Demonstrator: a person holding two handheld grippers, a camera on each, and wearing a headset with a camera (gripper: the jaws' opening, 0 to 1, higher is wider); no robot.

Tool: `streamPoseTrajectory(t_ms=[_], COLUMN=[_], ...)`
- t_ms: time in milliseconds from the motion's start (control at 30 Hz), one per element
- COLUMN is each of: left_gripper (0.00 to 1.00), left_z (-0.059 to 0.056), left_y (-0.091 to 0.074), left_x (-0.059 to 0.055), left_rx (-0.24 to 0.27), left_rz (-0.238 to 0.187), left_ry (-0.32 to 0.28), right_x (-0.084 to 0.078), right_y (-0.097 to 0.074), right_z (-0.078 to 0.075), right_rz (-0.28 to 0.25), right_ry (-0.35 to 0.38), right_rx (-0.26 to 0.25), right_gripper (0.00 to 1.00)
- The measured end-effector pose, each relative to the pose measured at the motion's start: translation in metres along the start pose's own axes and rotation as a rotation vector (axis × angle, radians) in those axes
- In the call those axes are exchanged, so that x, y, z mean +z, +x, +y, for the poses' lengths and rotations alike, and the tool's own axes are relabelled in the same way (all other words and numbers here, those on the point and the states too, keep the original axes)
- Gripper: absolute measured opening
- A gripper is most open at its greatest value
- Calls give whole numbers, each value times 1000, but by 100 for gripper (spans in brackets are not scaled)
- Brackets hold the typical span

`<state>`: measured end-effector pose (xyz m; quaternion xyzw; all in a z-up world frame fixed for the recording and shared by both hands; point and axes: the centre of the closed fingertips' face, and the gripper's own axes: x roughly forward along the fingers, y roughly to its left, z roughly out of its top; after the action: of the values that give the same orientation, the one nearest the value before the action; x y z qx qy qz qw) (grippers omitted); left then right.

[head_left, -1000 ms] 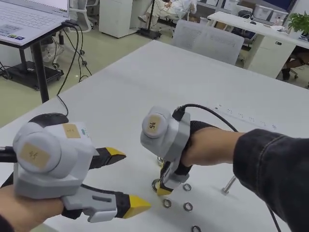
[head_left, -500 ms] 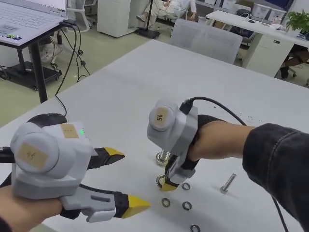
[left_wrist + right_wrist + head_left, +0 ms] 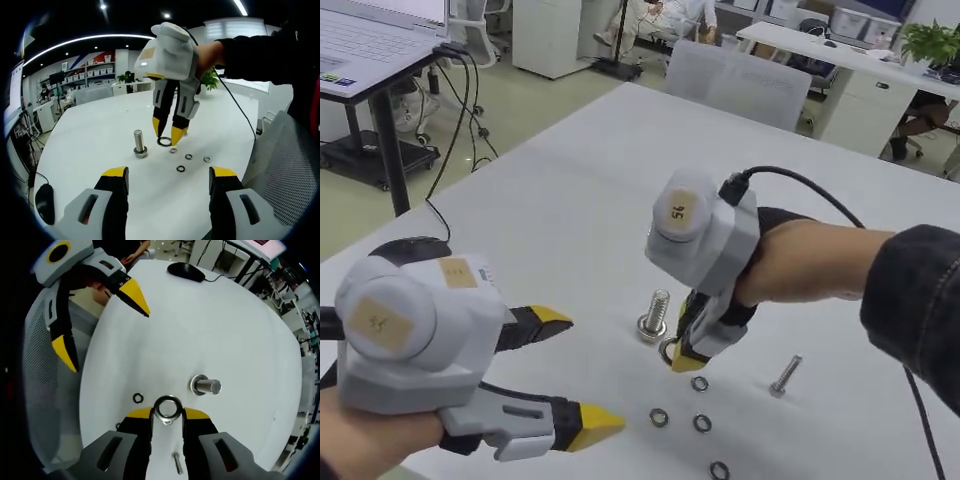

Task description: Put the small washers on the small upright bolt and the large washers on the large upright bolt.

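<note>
Gripping a large washer (image 3: 668,350) at its tips, the right gripper (image 3: 680,358) hangs at 4 o'clock of the large upright bolt (image 3: 655,315) in the head view. The left gripper (image 3: 580,372) has its jaws wide and holds nothing.

Left gripper view: washer just beside the bolt at 3 o'clock, small washers (image 3: 180,168) loose on the table (image 3: 90,135).

Right gripper view: washer pinched between the jaws, bolt at 2 o'clock.

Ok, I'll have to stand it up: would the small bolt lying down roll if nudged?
Probably: the small bolt lies on its round shank on the smooth table. Its wider head would likely curve the roll. It looks like stiff metal.
</note>
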<state>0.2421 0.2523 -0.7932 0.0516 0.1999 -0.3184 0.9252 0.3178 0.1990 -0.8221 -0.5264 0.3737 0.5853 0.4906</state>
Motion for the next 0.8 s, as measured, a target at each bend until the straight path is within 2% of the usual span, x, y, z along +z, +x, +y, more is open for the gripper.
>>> streamPoseTrajectory(t_ms=[167,467,800], left_gripper=[64,65,65], left_z=[0,0,3], left_y=[-1,-2,-4], left_x=[0,1,1], left_rx=[1,6,24], left_rz=[-1,-7,-10], left_ry=[0,-3,-9], right_x=[0,11,22], right_y=[-10,-27,-34], right_z=[-7,-17,-29], right_rz=[-10,-42,-50], right_ry=[7,-3,-25], right_rx=[-21,-56,-84], right_gripper=[23,23,23])
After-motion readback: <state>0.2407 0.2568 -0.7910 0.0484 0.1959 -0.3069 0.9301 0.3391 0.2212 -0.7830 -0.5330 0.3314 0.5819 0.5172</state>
